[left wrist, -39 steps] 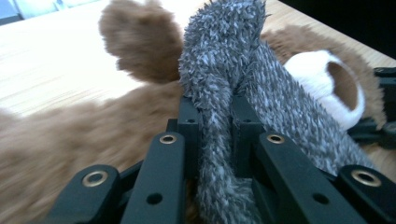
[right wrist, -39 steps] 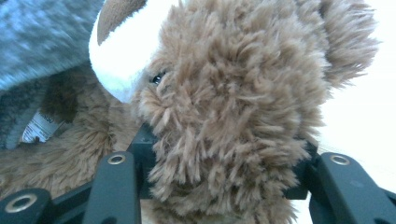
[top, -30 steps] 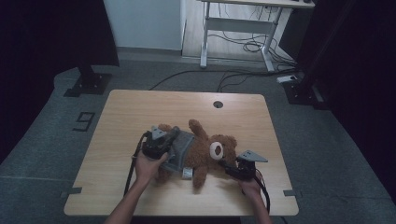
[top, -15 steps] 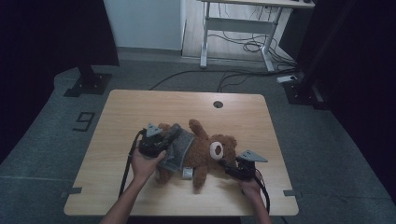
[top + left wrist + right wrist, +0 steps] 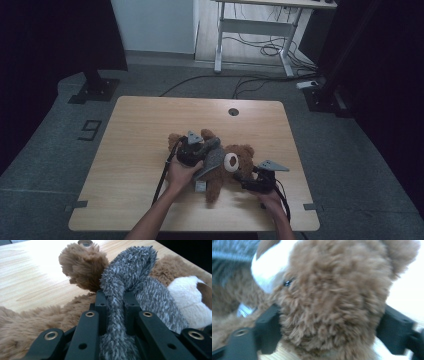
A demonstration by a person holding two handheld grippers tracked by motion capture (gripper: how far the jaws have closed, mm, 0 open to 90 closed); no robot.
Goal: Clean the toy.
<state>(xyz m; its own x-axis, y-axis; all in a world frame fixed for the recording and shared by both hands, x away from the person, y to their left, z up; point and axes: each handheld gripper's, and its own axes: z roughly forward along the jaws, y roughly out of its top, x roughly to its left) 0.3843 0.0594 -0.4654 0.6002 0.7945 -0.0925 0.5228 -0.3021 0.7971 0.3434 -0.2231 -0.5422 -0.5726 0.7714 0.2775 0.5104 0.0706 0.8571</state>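
Observation:
A brown teddy bear (image 5: 244, 151) lies on its back on the wooden table (image 5: 145, 130), head to the right. It wears a grey fuzzy garment (image 5: 214, 159). My left gripper (image 5: 204, 151) is over the bear's chest, shut on a fold of that grey fabric (image 5: 120, 290), which stands pinched between the black jaws of this left gripper (image 5: 115, 302). My right gripper (image 5: 247, 181) is at the bear's head (image 5: 332, 295), its jaws pressed on both sides of the fur; in its own view the right gripper (image 5: 329, 325) holds the head from below.
A white tag (image 5: 200, 186) pokes out beside the bear's lower body. A round cable hole (image 5: 233, 111) sits near the table's far edge. Bare tabletop lies to the left and behind the bear. Desk legs and floor cables (image 5: 260, 47) are beyond the table.
My left gripper has moved to the right along the bear's body, drawing the grey fabric toward the head. The right gripper has stayed at the head.

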